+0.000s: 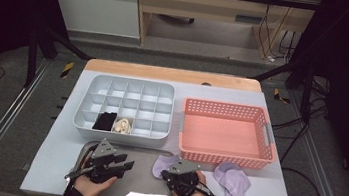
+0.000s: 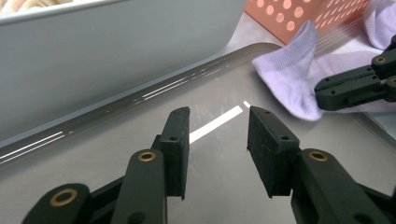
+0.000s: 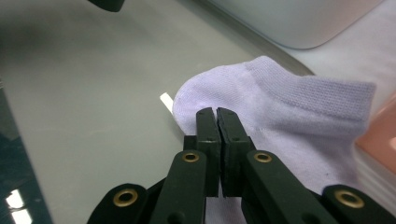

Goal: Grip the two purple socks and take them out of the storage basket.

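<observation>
Closed jaws of the right gripper [image 3: 217, 113] are pressed over a lilac sock [image 3: 285, 112] at frame centre (on a grey tray [image 3: 93, 93]); the left gripper [image 2: 218, 116] is held wide apart, empty.

The left hand-held gripper [image 2: 218, 133] hovers just above a grey tray [image 2: 116, 154], its two black jaws parted with nothing between them. A bright strip of reflected light crosses the tray ahead of the pads. Along the tray's far rim stands the wall of a grey organizer box [image 2: 107, 51]. At the tray's right end lies a lilac sock [image 2: 292, 79], with the right hand-held gripper [image 2: 322, 93] over it. A pink basket [image 2: 303, 16] shows beyond.
</observation>
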`<state>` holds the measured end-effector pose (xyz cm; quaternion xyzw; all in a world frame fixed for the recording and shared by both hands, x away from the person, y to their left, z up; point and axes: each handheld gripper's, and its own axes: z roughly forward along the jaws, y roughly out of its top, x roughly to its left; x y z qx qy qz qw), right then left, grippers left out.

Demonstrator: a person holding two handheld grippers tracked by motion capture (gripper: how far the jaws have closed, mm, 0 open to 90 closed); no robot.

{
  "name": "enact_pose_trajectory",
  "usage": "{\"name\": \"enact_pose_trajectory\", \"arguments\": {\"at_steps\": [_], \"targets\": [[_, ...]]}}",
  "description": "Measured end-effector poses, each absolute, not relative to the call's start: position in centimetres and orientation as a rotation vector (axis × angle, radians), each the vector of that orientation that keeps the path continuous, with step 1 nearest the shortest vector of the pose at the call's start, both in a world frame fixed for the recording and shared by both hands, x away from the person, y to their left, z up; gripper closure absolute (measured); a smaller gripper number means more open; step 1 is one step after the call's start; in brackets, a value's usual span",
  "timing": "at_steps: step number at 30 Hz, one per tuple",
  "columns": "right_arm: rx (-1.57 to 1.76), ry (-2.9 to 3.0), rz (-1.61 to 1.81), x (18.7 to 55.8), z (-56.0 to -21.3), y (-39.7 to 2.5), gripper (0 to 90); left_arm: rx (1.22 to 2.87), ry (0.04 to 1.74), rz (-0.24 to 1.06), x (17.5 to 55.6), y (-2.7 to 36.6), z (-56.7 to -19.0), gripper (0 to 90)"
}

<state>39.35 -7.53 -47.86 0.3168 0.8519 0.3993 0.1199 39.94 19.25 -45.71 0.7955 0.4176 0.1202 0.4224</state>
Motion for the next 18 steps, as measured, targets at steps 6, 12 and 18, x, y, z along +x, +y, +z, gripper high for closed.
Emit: {"name": "enact_pose_trajectory", "arguments": {"at_steps": [6,12,18], "targets": [[0.832,2.631,1.233,38.0,-47.8,-7.5,89.2,1.990,1.034,0.280,39.7,19.0,-45.6,58.5],[0.861,2.602,1.348,37.3,-47.4,-8.5,80.6,2.020,0.996,0.259,39.2,17.7,-45.4,55.4],[0.942,2.435,1.332,37.3,-45.7,-11.7,77.1,2.065,0.955,0.239,39.0,15.6,-45.6,53.7]]}}
